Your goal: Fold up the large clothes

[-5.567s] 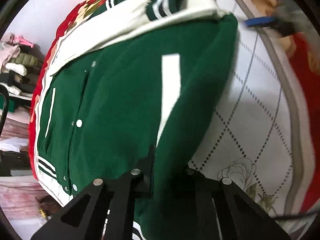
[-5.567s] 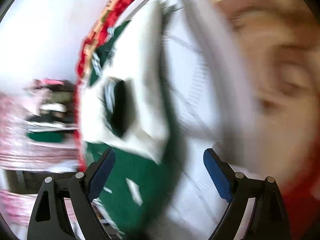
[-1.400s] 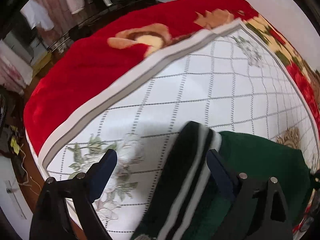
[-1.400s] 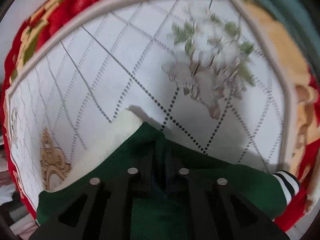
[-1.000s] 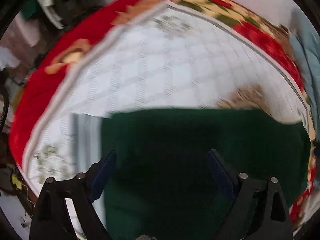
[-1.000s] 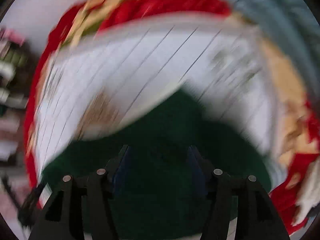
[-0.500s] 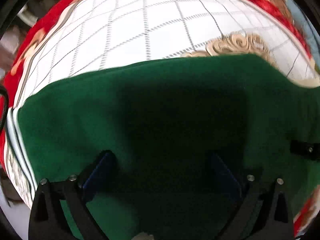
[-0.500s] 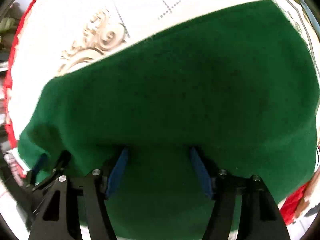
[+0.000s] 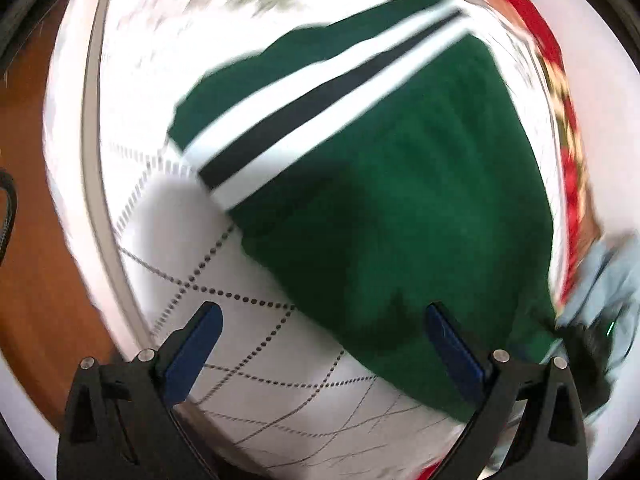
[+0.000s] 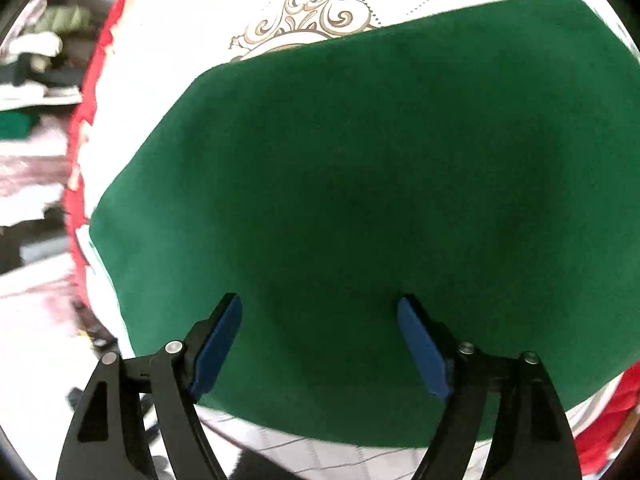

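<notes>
One green varsity jacket (image 10: 360, 200), folded, striped hem (image 9: 320, 92) showing, lies on the quilted bedspread (image 9: 168, 240). The left gripper (image 9: 320, 344) gapes wide and empty. The right gripper (image 10: 320, 340) is opening, nothing pinched.

a home bedroom: a bed with a white quilted cover (image 9: 256, 364), red floral blanket (image 10: 78, 128), piled clothes (image 10: 36, 44) beside it.

Left gripper (image 9: 322, 320) gapes wide — right gripper (image 10: 320, 312) opening, nothing gripped.

white quilt (image 9: 256, 364); green jacket (image 10: 360, 184) on it
</notes>
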Motion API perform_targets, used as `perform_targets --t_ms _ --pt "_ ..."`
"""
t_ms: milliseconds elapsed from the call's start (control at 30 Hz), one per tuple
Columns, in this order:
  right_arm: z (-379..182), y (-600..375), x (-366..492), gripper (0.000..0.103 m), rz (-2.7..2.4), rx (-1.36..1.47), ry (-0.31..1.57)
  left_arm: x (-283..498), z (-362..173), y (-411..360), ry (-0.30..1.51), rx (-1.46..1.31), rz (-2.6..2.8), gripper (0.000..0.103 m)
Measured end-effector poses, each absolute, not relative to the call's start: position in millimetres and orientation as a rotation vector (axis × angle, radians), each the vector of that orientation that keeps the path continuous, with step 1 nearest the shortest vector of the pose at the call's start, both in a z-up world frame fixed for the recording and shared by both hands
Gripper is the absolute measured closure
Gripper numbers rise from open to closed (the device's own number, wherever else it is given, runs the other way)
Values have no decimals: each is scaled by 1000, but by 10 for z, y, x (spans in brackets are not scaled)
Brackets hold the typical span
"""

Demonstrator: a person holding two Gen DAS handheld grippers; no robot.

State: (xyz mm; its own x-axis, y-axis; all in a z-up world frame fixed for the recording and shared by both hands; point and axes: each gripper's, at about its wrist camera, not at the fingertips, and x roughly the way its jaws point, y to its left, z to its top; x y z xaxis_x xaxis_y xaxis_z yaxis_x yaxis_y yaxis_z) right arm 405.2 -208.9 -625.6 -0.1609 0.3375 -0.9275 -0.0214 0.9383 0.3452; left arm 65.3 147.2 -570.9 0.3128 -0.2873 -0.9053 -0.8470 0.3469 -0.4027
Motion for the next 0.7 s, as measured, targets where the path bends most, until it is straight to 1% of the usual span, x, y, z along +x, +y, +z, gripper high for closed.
perform_targets --t_ms 67,167,200,233,300,367,400,567,633,700 --pt "-6249 -2150 4001 21 313 235 1712 634 -5825 1536 1146 -1283 538 1" --pt "-6305 -2207 3862 21 285 226 1731 736 -5816 1672 1042 -1234 617 1" --pt "-6345 -2215 3787 21 280 235 1737 770 -5749 1696 1005 -1189 640 12" --pt "-6378 -2223 3721 21 271 240 1739 807 -5705 1724 980 -1159 663 18" --pt "-6435 -2266 3679 21 266 240 1748 885 -5723 1826 960 -1130 697 61" --pt "-6479 -2274 3700 21 251 238 1755 1053 -5682 1959 926 -1094 651 77" --pt "-6492 -2263 3692 21 254 248 1761 1173 -5665 1984 913 -1063 635 80" --pt "-6419 -2223 3724 21 276 287 1756 1435 -5340 2309 840 -968 564 82" --pt "-6372 -2174 3767 21 282 308 1741 1351 -5274 2479 833 -918 583 82" --pt "-6377 -2102 3803 21 293 332 1736 1246 -5340 2601 848 -906 612 82"
